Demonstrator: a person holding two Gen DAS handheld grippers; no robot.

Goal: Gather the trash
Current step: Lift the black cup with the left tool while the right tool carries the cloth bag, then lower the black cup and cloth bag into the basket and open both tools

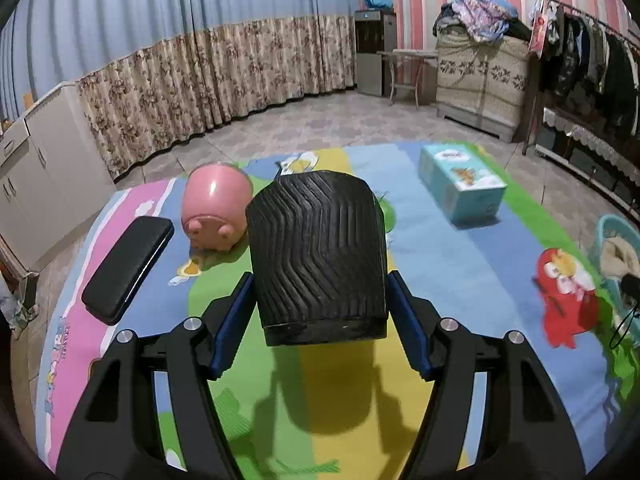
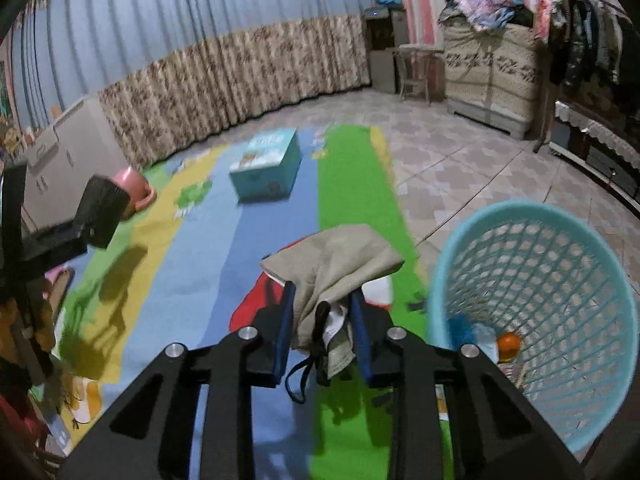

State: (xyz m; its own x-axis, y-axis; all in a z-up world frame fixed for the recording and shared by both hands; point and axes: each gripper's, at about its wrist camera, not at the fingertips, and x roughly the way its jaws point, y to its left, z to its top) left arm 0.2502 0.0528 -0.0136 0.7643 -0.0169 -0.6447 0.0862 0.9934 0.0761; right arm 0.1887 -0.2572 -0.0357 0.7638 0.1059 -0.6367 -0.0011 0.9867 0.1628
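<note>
My left gripper (image 1: 320, 308) is shut on a black ribbed cup-shaped object (image 1: 318, 254) and holds it above the colourful striped mat (image 1: 460, 280). It also shows in the right wrist view (image 2: 102, 212) at the left. My right gripper (image 2: 322, 328) is shut on a beige cloth bag (image 2: 340, 264) with a dark strap, held above the mat just left of a light blue mesh basket (image 2: 532, 308). The basket holds an orange item (image 2: 509, 344) and some other scraps.
A pink piggy bank (image 1: 216, 212), a black flat case (image 1: 128, 268) and a teal tissue box (image 1: 460, 180) lie on the mat. A white cabinet (image 1: 44, 168) stands at left, curtains behind, a clothes rack (image 1: 592, 64) at right.
</note>
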